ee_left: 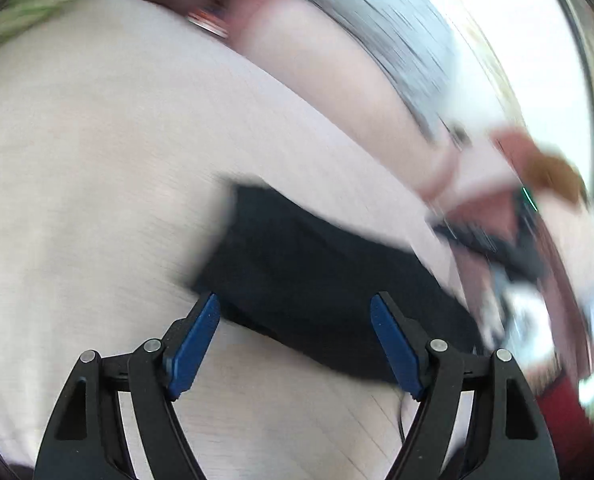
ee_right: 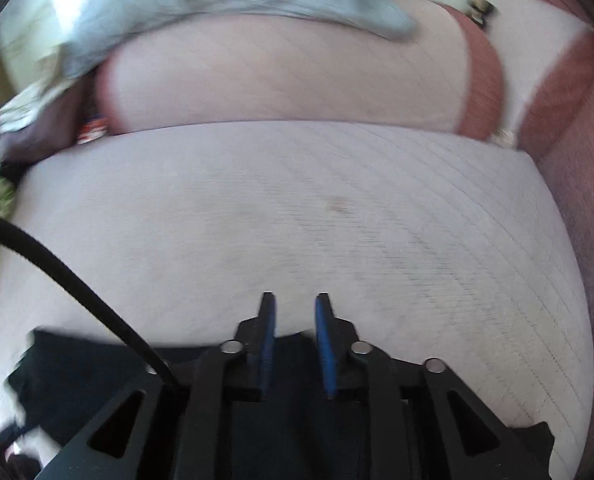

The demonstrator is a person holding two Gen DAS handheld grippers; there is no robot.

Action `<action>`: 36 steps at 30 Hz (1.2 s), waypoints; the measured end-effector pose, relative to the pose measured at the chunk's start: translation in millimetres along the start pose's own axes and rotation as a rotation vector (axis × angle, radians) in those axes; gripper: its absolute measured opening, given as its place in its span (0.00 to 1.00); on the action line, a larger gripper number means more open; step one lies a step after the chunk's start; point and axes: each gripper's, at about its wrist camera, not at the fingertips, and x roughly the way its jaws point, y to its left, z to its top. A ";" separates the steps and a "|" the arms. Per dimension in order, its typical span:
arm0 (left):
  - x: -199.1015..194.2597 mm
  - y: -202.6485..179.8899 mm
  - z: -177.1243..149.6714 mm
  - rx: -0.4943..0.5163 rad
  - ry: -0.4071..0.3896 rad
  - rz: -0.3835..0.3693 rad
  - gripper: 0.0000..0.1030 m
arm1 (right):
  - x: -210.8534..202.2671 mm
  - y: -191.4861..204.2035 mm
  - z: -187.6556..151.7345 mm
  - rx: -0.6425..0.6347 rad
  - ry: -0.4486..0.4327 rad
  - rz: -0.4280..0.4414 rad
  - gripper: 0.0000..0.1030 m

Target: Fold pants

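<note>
The dark pants (ee_left: 317, 272) lie folded into a compact strip on a pale quilted bed cover (ee_left: 97, 160). My left gripper (ee_left: 295, 306) is open and empty, its blue pads (ee_left: 195, 344) hovering over the near edge of the pants. In the right wrist view the pants (ee_right: 81, 376) lie under and behind the right gripper (ee_right: 295, 304). Its blue pads (ee_right: 269, 344) stand a narrow gap apart with nothing between them. Both views are motion-blurred.
A black cable (ee_right: 69, 280) crosses the left of the right wrist view. A grey blanket (ee_right: 177, 8) and a pinkish pillow (ee_right: 277, 76) lie at the far side of the bed. A person's hand with the other gripper (ee_left: 493, 236) shows at the right.
</note>
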 end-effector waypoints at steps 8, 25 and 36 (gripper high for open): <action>-8.4 53.5 4.6 -0.202 -0.014 0.091 0.74 | 3.0 131.1 -25.8 -0.188 0.131 0.242 0.53; -43.3 99.4 17.9 -0.422 -0.179 0.155 0.74 | 27.2 315.0 -152.3 -0.862 -0.051 -0.078 0.66; -34.8 83.5 12.4 -0.375 -0.136 0.137 0.74 | 6.0 250.6 -111.6 -0.449 0.142 0.378 0.43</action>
